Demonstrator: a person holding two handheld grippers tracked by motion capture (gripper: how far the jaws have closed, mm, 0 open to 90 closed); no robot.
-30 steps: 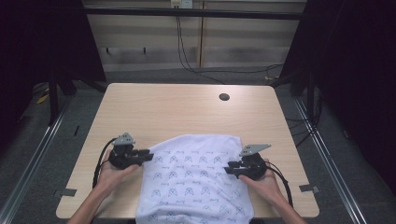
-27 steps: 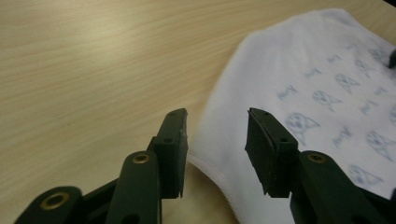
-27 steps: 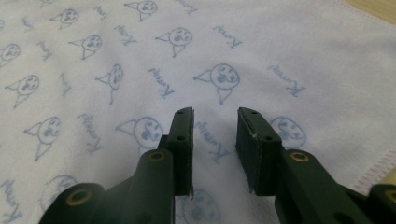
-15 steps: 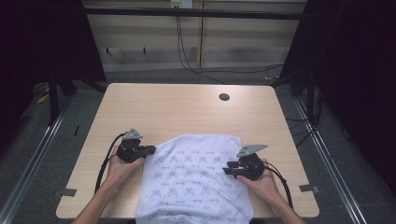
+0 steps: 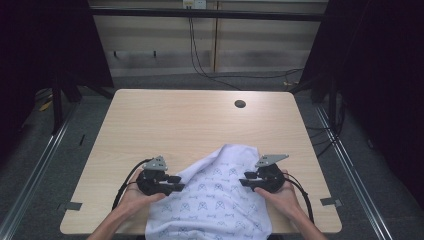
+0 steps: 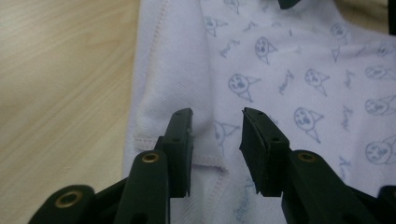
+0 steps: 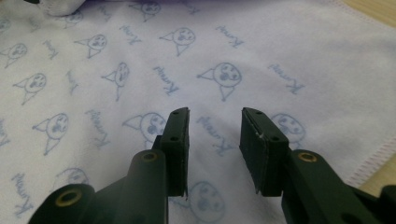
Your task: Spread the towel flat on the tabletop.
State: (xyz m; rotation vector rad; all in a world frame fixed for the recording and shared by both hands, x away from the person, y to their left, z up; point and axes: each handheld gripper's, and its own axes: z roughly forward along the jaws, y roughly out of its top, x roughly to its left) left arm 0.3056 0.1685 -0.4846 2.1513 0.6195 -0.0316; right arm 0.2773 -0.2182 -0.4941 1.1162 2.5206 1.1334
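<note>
A white cloth (image 5: 215, 200) printed with small blue faces lies at the near edge of the wooden table (image 5: 200, 125) and hangs over its front. My left gripper (image 5: 175, 183) rests at the cloth's left border, open. In the left gripper view the left gripper (image 6: 215, 126) straddles a stitched hem and a fold of the cloth (image 6: 280, 60), jaws apart with nothing clamped. My right gripper (image 5: 246, 179) sits at the cloth's right side, open. Seen in the right gripper view, the right gripper (image 7: 215, 123) hovers over flat cloth (image 7: 140, 46) with a clear gap between the jaws.
A round dark cable hole (image 5: 240, 104) sits near the table's far edge. Bare wood (image 6: 56, 70) lies left of the cloth. Black frame posts and metal rails flank the table, and cables hang at the back wall.
My left gripper has come nearer to me and inward. The cloth's far left corner has drawn in, so its top edge now slopes to a peak. The right gripper has barely moved.
</note>
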